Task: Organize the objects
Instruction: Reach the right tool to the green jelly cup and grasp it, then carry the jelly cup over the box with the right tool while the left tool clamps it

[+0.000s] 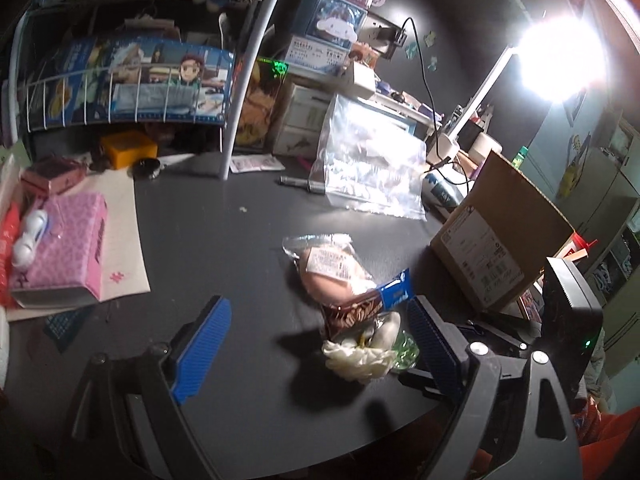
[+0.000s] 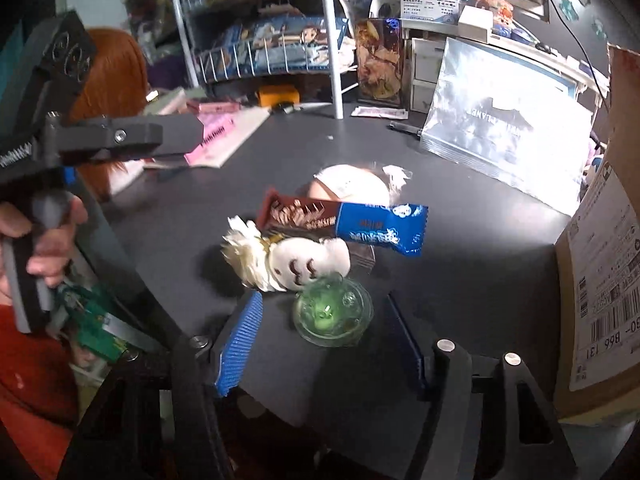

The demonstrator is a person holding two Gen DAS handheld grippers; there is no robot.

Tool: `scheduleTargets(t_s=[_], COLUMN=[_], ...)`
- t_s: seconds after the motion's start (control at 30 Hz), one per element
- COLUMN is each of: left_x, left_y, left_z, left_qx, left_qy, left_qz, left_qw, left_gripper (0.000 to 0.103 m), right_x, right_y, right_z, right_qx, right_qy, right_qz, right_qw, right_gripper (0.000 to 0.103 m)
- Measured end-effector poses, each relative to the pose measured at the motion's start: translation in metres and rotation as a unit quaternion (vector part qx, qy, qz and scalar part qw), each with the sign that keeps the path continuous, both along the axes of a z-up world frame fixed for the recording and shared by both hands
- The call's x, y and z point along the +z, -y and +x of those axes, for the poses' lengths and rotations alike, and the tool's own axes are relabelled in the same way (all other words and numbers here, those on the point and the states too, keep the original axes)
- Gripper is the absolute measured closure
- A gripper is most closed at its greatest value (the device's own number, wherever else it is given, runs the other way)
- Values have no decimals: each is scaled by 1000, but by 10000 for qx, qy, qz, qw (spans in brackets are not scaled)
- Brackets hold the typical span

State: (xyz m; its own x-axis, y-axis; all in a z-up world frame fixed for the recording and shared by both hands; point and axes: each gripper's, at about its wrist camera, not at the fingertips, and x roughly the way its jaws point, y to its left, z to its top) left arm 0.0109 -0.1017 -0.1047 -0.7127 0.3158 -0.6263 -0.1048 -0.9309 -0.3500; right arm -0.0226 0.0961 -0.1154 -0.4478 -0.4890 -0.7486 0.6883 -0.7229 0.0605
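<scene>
The small pile sits mid-desk (image 2: 500, 264). The right claw (image 2: 324, 344) is nearer, half open and empty, with the round green glass dish (image 2: 332, 312) just beyond its ribbed blue pads. The glossy snack bar (image 2: 344, 222) lies crosswise over a soft plush toy (image 2: 296, 266). The left claw (image 1: 316, 344) stands wide — holding nothing.

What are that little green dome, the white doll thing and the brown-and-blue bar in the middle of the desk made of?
Green dome: seemingly clear glossy plastic or glass; you see through it. White doll: looks like soft matte plush, with stitched marks and frilly fabric. Brown-and-blue bar: shiny printed film wrapper with crimped ends; contents hidden.
</scene>
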Motion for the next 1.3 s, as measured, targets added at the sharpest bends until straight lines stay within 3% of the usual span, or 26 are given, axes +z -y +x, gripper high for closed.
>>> scheduleTargets(t_s=[0.27,0.47,0.7,1.0,1.17,1.3], left_x=[-2,2,14,59,91,115], left_y=[-1,-9,-31,-60,-77,-98], left_z=[1,0,-6,-23,-39,-53], left_qx=[-16,-214,-815,-1792,-2106,-2306], left_qy=[17,2,2,-82,-138,-195], left_qz=[16,-34,21,203,329,276], left_qw=[10000,9998,9967,9836,9769,9725], left_gripper=[15,15,15,16,39,51], right_x=[-7,-5,15,81,117,137], right_y=[7,-1,-14,-13,-17,-29], right_z=[-1,2,7,24,24,17], right_qx=[28,-31,12,499,640,588], right_qy=[-154,-209,-458,-1487,-1950,-2181], right_qz=[345,372,230,31,-35,-33], right_qw=[9993,9991,9987,9876,9787,9741], right_gripper=[70,72,72,72,72,72])
